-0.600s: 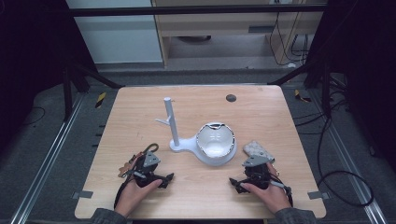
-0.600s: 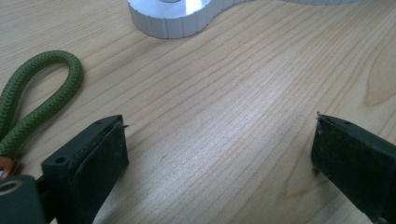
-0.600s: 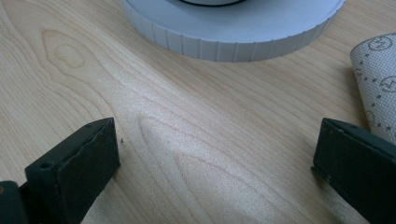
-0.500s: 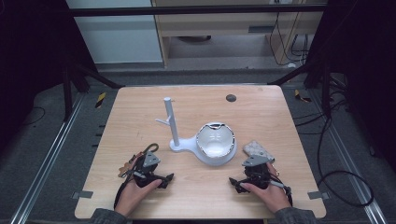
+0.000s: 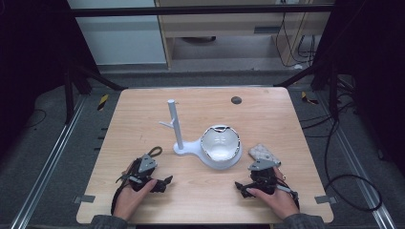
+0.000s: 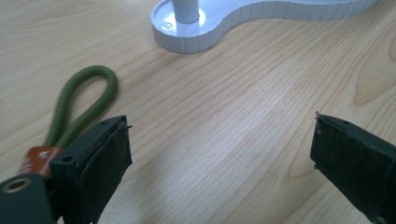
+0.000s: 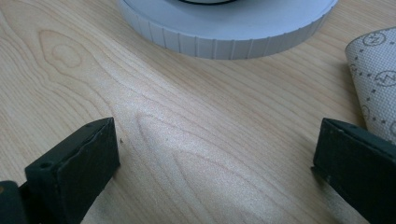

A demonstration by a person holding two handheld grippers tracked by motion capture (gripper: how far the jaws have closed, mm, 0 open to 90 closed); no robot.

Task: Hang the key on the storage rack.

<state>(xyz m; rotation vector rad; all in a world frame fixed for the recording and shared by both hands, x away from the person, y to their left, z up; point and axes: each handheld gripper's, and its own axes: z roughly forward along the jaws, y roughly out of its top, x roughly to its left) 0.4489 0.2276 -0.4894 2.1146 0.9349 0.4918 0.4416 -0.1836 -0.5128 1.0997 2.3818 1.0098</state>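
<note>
A white stand [image 5: 177, 126] with an upright post and a small side peg rises from a rounded base [image 6: 187, 35] at mid-table. On the base's right lobe [image 7: 224, 35] sits a white bowl-shaped cup [image 5: 219, 145]. A green cord loop [image 6: 84, 102] with a brown tag lies by my left gripper [image 6: 219, 154], which rests open near the front edge [image 5: 145, 176] with bare wood between its jaws. My right gripper [image 7: 215, 163] is open too, low on the table at front right [image 5: 260, 179]. A dotted white cloth [image 7: 376, 79] lies just beyond it [image 5: 263, 152].
A small dark round hole or disc [image 5: 236, 100] marks the table's far side. The wooden table [image 5: 143, 109] is ringed by dark floor, metal rails and cables. A person's hands hold both grippers at the near edge.
</note>
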